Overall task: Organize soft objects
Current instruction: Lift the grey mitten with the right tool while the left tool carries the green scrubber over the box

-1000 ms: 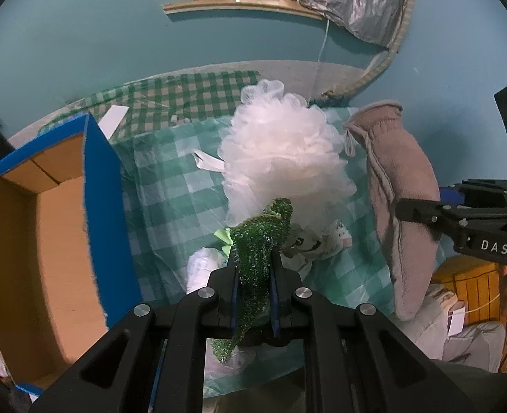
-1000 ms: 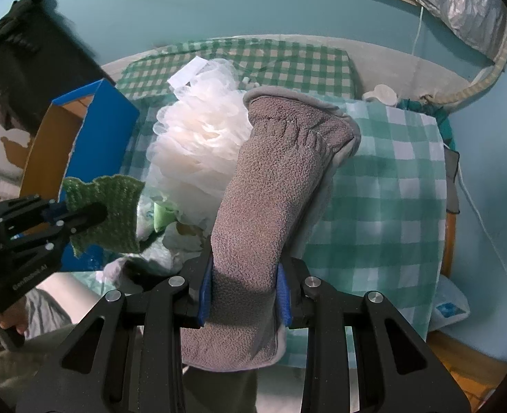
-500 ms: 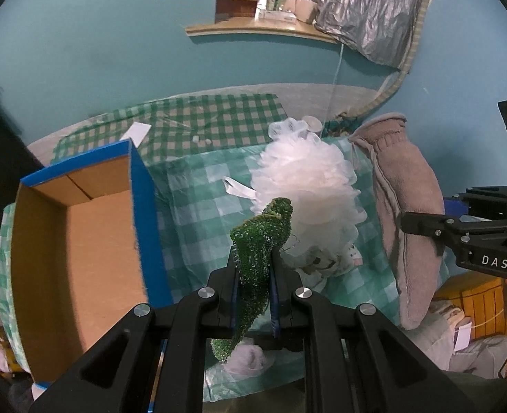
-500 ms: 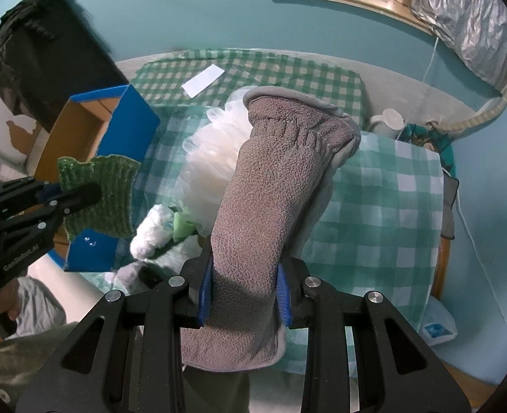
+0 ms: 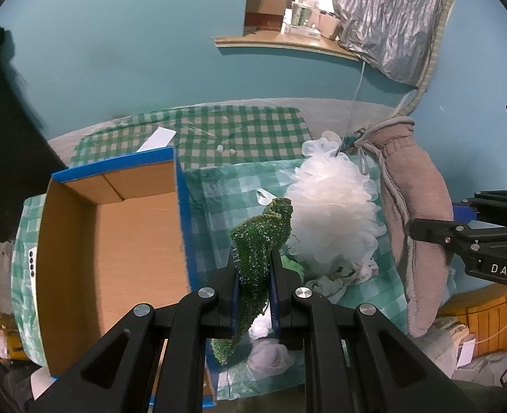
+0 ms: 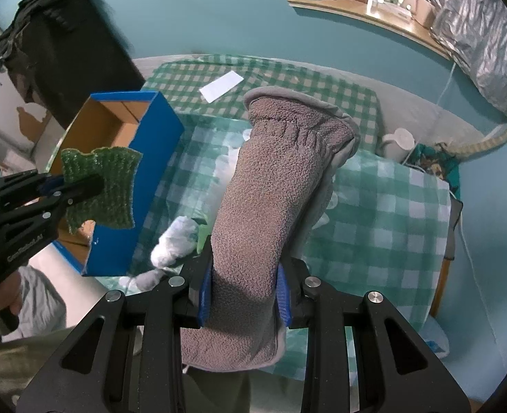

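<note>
Left gripper (image 5: 253,275) pinched tight on a sparkly green knitted scrubber (image 5: 258,241), aloft just beside the open blue cardboard box (image 5: 181,227). Right gripper (image 6: 245,287) clamped around a thick grey fleece mitten (image 6: 270,186), held above the green-checked tablecloth (image 6: 391,206). Best carried over the blue rim before letting go, low enough to drop inside. Box empty, plenty of room. White mesh bath pouf (image 5: 332,206) close between both loads; worth skirting.
</note>
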{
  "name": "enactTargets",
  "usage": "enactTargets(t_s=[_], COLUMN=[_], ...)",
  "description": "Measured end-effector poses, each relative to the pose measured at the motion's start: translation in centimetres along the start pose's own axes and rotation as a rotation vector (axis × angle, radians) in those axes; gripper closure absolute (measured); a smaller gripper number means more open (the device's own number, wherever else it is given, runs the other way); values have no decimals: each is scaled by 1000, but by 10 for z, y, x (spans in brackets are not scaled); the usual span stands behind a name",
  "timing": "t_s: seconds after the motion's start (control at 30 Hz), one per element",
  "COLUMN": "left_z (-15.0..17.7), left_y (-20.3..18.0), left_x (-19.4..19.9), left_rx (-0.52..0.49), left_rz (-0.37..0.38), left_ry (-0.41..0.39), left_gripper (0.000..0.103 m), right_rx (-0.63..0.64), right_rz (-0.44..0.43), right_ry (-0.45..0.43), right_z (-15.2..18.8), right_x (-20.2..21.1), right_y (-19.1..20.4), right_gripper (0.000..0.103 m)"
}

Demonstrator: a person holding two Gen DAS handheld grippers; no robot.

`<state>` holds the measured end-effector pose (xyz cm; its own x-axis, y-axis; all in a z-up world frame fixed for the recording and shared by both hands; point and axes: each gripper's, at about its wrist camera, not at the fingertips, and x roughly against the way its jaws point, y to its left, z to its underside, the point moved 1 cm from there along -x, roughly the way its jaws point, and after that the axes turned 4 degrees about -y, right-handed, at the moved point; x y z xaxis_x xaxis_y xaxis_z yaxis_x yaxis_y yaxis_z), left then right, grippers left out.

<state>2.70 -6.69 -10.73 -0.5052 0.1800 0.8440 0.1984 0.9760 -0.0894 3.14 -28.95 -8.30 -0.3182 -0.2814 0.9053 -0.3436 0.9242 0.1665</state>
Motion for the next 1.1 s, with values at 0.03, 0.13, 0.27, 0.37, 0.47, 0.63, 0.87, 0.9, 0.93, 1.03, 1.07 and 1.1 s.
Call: enactTargets(t_s=[0.03, 0.13, 0.27, 0.37, 0.47, 0.63, 0.87, 0.9, 0.93, 1.03, 1.07, 1.1], left_z=[0, 1, 3, 4, 5, 7, 11, 11, 11, 13, 14, 14], left_y=[3, 9, 19, 27, 34, 48, 71, 74, 78, 90, 95, 98], left_x=[1, 5, 9, 14, 18, 24, 29, 30, 30, 32, 33, 33], left_rx=[4, 21, 42, 61, 79, 101, 145, 151, 157, 182, 193, 200], left_rz=[-3, -13, -27, -40, -45, -69, -104, -109, -113, -127, -132, -136], left_ry=[-1, -3, -9, -16, -25, -31, -34, -35, -36, -38, -39, -39], left_gripper=[89, 89, 89, 89, 89, 89, 89, 89, 89, 89, 89, 89], right_rx=[8, 26, 57, 82, 106, 148, 211, 218, 225, 248, 258, 264], right_rz=[-2, -7, -16, -23, -30, -43, -71, -75, -79, -95, -99, -103], right_ry=[-1, -4, -7, -8, -10, -14, -12, -11, -12, -10, -10, -10], right_z=[-2, -5, -12, -17, -21, -31, -45, -46, -48, -53, -56, -57], right_x=[0, 1, 0, 0, -1, -4, -14, -16, -17, -22, -25, -27], right_y=[3, 10, 21, 30, 40, 56, 84, 88, 91, 104, 109, 113], right_gripper=[74, 74, 74, 74, 74, 74, 74, 74, 74, 74, 74, 74])
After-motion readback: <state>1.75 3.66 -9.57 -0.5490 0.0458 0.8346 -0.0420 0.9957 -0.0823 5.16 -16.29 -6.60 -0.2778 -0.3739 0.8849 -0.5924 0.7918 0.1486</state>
